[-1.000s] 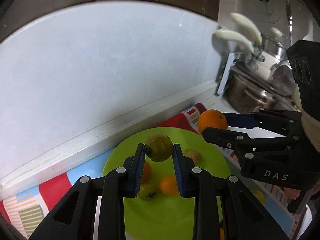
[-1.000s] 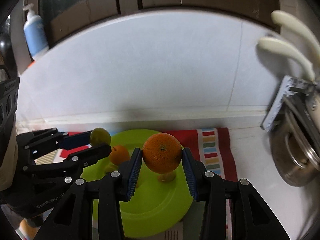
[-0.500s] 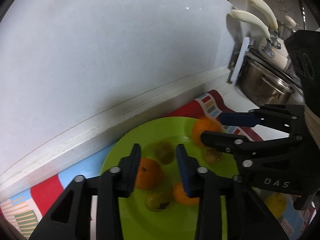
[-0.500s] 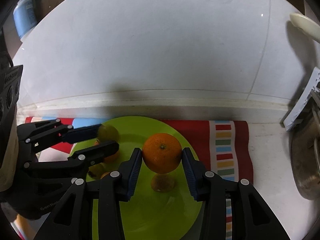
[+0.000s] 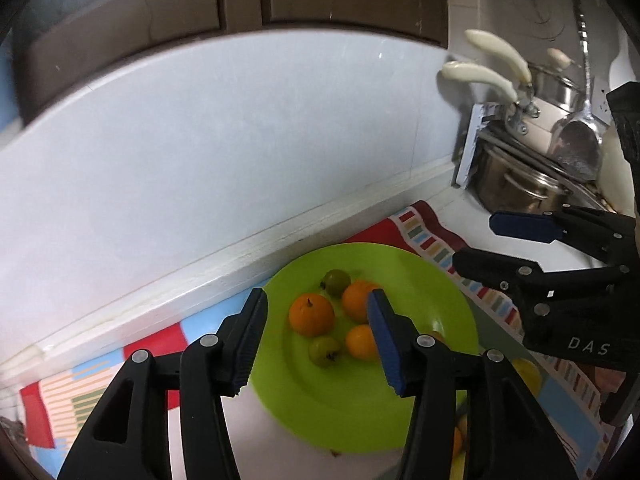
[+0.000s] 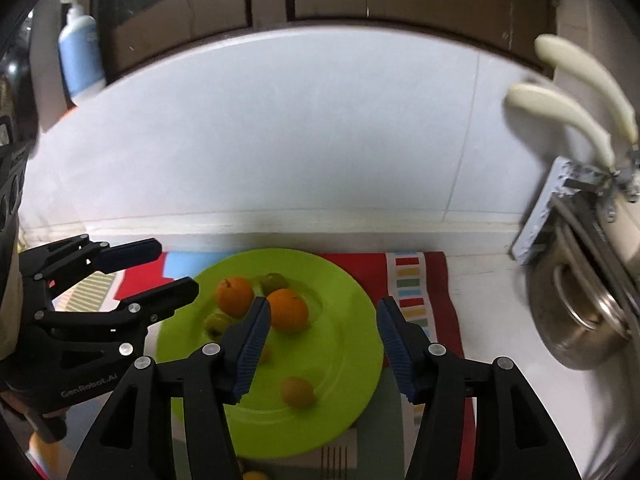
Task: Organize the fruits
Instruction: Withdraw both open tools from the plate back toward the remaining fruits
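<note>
A lime green plate point(image 5: 432, 280) point(image 6: 344, 320) lies on a striped cloth by the wall. On it are several fruits: an orange point(image 5: 311, 314) point(image 6: 235, 290), a second orange point(image 5: 356, 300) point(image 6: 287, 310), a green fruit point(image 5: 336, 282) point(image 6: 274, 281), another green fruit point(image 5: 324, 351) point(image 6: 217, 323) and a small orange one point(image 5: 359, 342). A small brownish fruit point(image 6: 297, 391) lies nearer the front. My left gripper point(image 5: 318, 336) point(image 6: 152, 268) is open and empty above the plate. My right gripper point(image 6: 322, 344) point(image 5: 476, 240) is open and empty above the plate.
The striped cloth point(image 6: 412, 280) covers the counter under the plate. Steel pots with cream handles point(image 5: 520, 184) point(image 6: 580, 300) stand at the right. A white tiled wall point(image 6: 280, 140) runs behind. A blue pump bottle point(image 6: 80, 56) stands up left. A yellow fruit point(image 5: 528, 374) lies off the plate.
Both grippers let go of their fruits onto the plate, opened wide, and pulled back and up. The green fruit and the orange now rest on the plate.
</note>
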Demonstrator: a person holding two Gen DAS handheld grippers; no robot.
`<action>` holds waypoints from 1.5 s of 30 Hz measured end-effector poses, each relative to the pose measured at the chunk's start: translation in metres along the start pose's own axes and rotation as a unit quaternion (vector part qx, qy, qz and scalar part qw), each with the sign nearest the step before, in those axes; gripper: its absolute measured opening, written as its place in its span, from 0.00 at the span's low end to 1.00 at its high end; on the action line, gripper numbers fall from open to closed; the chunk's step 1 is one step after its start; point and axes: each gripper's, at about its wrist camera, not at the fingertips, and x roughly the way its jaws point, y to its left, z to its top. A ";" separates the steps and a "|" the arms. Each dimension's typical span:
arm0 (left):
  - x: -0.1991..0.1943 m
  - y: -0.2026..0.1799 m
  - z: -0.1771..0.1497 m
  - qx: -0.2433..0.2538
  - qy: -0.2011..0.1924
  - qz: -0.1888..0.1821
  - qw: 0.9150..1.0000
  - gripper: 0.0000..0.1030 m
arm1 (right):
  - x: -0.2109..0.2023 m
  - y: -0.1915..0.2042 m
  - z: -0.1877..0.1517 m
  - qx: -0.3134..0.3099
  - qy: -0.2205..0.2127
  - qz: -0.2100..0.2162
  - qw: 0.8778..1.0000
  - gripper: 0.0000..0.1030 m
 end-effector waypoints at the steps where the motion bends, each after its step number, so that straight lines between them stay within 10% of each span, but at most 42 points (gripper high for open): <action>1: -0.008 -0.001 -0.001 -0.001 -0.004 -0.001 1.000 0.52 | -0.010 0.002 -0.001 0.001 -0.006 0.000 1.000 0.54; 23: -0.144 -0.040 -0.052 -0.048 -0.057 0.007 0.997 0.72 | -0.137 0.030 -0.048 -0.020 -0.068 -0.002 0.998 0.67; 45: -0.115 -0.099 -0.103 -0.063 -0.015 -0.006 0.998 0.76 | -0.124 0.000 -0.103 -0.060 -0.033 0.038 0.997 0.67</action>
